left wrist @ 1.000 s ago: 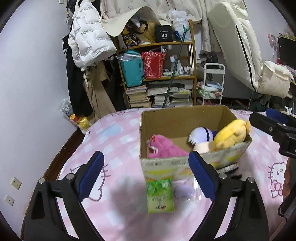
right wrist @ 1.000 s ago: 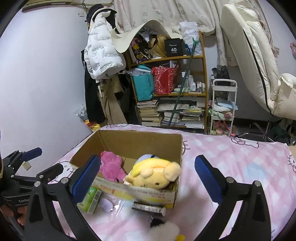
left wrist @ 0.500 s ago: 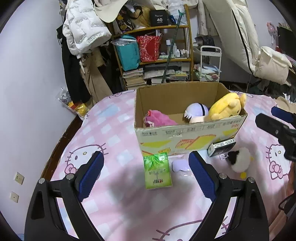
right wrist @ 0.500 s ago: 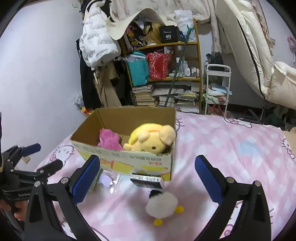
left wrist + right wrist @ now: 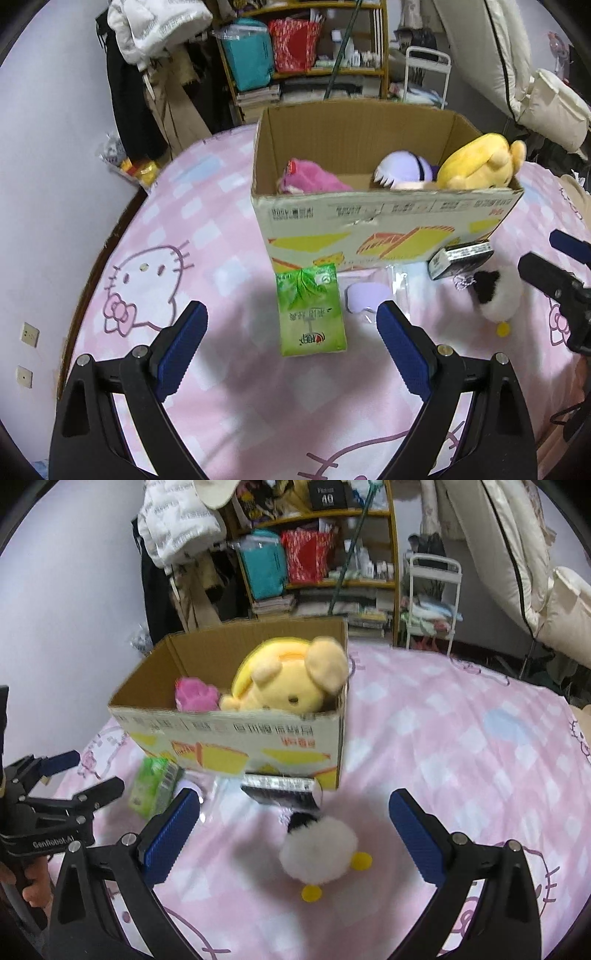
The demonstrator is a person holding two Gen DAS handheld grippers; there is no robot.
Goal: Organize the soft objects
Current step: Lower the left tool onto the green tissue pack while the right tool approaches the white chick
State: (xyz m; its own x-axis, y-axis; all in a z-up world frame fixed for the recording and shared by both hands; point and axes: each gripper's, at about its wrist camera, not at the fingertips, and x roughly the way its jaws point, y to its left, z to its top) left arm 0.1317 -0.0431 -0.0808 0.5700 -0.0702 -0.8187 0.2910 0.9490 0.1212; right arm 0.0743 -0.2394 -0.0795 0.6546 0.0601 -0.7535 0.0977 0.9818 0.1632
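On the pink bedspread (image 5: 461, 738), both grippers have pulled back and tipped down over the last second, so the clutter in front of the box (image 5: 388, 221) now sits between their fingers. The right gripper (image 5: 293, 832) has its jaws spread wide and empty around the white plush (image 5: 319, 849), which has come into full view; it looks like the next pick. The plush lies just short of the box's near wall, beside a dark pack (image 5: 280, 788), its long axis running from 11 to 5 o'clock (black end toward the box, yellow feet toward me). The left gripper (image 5: 291, 341), jaws also spread, hangs over the green packet (image 5: 310, 310).
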